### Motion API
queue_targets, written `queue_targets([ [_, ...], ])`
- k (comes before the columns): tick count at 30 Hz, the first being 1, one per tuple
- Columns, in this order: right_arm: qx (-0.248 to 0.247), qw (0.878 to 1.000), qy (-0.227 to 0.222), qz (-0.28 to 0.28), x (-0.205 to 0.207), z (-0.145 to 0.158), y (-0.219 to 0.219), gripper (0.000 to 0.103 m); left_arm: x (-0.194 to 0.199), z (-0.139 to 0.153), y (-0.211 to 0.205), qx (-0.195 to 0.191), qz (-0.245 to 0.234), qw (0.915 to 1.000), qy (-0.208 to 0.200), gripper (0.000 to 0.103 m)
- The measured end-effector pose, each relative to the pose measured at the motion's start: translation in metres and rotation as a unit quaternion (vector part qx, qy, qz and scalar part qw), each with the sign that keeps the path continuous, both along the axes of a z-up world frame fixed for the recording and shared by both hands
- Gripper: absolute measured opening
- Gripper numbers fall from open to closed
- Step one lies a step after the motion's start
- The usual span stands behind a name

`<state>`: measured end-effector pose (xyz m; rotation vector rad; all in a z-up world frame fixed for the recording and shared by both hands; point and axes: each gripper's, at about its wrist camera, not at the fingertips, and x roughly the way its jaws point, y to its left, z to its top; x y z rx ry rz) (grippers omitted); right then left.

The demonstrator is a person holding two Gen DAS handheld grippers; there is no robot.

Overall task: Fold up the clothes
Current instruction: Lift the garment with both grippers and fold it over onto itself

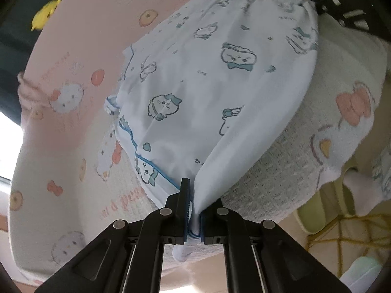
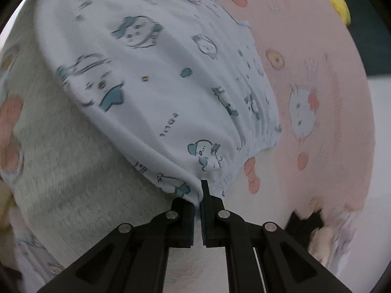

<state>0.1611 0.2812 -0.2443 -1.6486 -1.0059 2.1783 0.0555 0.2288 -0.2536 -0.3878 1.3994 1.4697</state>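
A white garment (image 1: 207,92) printed with blue cartoon animals is stretched and lifted above a pink and cream blanket (image 1: 73,56). My left gripper (image 1: 194,210) is shut on one edge of it, near the blue piping, with cloth bunched between the pads. In the right wrist view the same garment (image 2: 156,78) runs up and away from my right gripper (image 2: 198,207), which is shut on its gathered elastic waistband (image 2: 244,151). At the top right of the left wrist view, the other gripper (image 1: 332,2) shows dark and blurred at the garment's far corner.
The blanket (image 2: 317,102) carries white cat faces and orange bows. A yellow toy (image 1: 45,14) lies at its far edge. Feet in white socks and pale green slippers (image 1: 342,195) stand on the floor at the right. A dark object (image 2: 305,222) sits at the blanket's edge.
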Motion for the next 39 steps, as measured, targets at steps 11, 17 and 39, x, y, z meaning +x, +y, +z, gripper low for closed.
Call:
queue_targets([
  [11, -0.085, 0.991, -0.066, -0.075, -0.025, 0.013, 0.02, 0.006, -0.009, 0.007, 0.015, -0.068, 0.002, 0.9964, -0.05, 0.003],
  [17, -0.093, 0.985, -0.113, -0.094, -0.035, 0.012, 0.022, 0.006, -0.043, 0.017, 0.045, -0.15, 0.064, 0.9728, -0.165, 0.003],
  [39, -0.195, 0.964, -0.074, -0.163, -0.045, 0.068, 0.06, 0.006, -0.093, 0.065, 0.081, -0.109, 0.142, 0.9608, -0.211, 0.003],
])
